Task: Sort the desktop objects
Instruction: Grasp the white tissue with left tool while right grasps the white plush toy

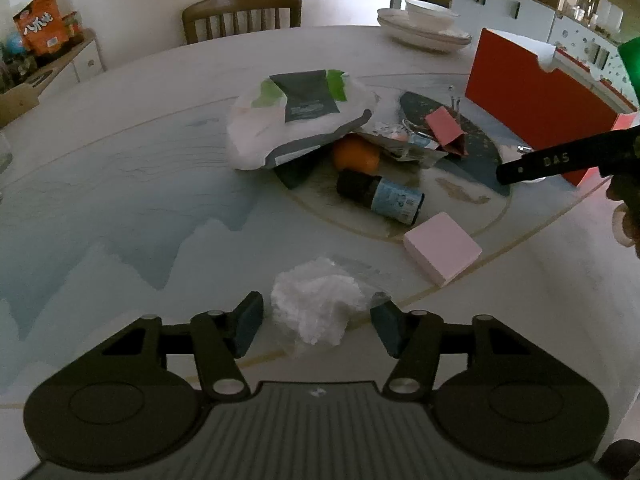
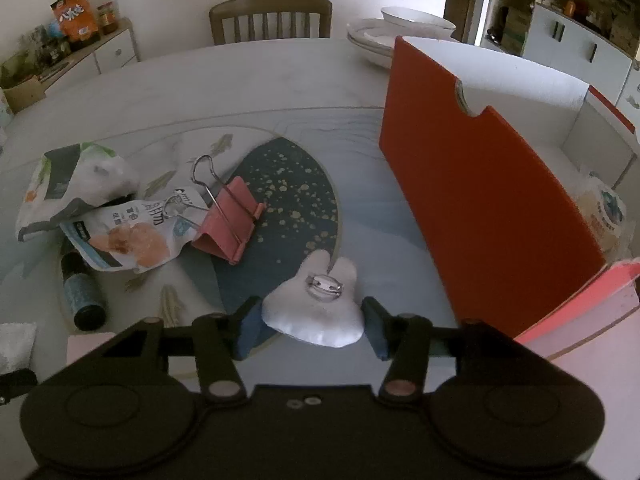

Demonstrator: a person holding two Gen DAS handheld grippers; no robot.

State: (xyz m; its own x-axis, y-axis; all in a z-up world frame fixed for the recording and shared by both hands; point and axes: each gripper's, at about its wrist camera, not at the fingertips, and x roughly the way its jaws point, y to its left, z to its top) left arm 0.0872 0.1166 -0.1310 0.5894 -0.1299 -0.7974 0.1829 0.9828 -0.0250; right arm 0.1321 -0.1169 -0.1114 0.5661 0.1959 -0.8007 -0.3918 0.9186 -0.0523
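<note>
Desktop clutter lies ahead of both tools: left gripper (image 1: 316, 326) brackets a clear bag of white fluff (image 1: 314, 304), pads apart; right gripper (image 2: 312, 328) pinches a white plush brooch (image 2: 316, 312).

Chair: a wooden chair (image 2: 271, 19) with a slatted back stood at the far edge of the table (image 2: 248, 80).
Table: round, pale, printed with blue mountain shapes and a dark gold-speckled oval.
Dishes: a stack of white plates (image 2: 370, 42) with a white bowl (image 2: 416, 23) on top sat at the far right of the table.
Side cabinet: a low white cabinet (image 2: 108, 50) stood against the wall at far left.
Snack bag: an orange bag (image 2: 75, 14) stood upright on that cabinet, a jar (image 2: 107, 14) just beside it.
Background: white cupboards (image 2: 576, 44) with dark handles lined the far right.
</note>
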